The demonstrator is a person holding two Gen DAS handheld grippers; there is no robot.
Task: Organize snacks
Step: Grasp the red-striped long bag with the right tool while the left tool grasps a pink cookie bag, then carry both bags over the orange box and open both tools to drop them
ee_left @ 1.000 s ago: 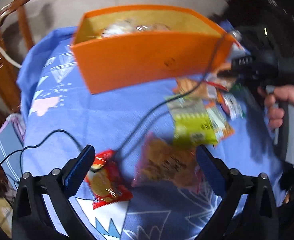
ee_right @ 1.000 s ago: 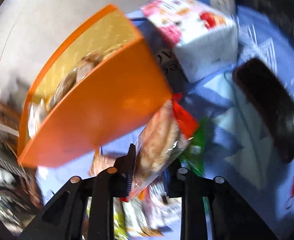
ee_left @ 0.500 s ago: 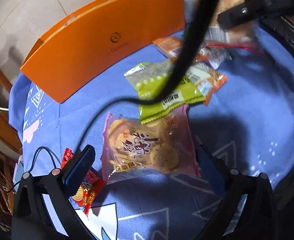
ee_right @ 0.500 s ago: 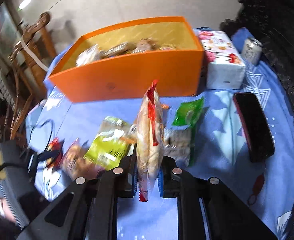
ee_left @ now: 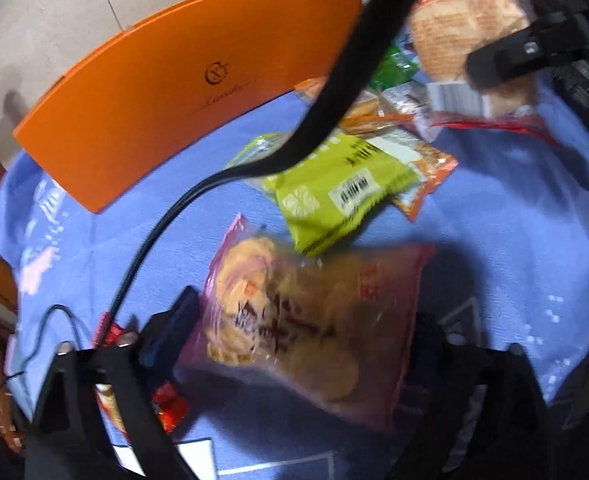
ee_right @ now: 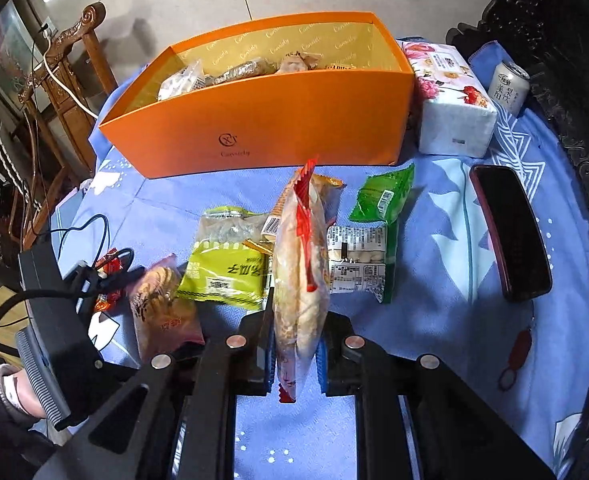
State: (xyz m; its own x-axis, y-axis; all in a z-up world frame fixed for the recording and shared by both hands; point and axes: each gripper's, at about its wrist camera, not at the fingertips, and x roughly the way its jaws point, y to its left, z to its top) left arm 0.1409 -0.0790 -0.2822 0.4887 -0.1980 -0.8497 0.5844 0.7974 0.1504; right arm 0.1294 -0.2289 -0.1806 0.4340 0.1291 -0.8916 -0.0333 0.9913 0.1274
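My left gripper [ee_left: 294, 344]: jaws just closing around pink cookie packet [ee_left: 314, 320], grip unconfirmed | my right gripper [ee_right: 296, 344]: clamped on rice-cracker packet [ee_right: 300, 264], now lifted facing orange box [ee_right: 270, 128] | next: both go in the box.

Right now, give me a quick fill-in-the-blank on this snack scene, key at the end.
1. The right gripper is shut on a clear cracker pack with ____ trim.
2. The box holding snacks is ____.
3. The pink cookie bag lies between the fingers of the ____ gripper.
4. Beside the box stands a tissue pack; beyond that pack, a ____.

Missing words: red; orange; left; can
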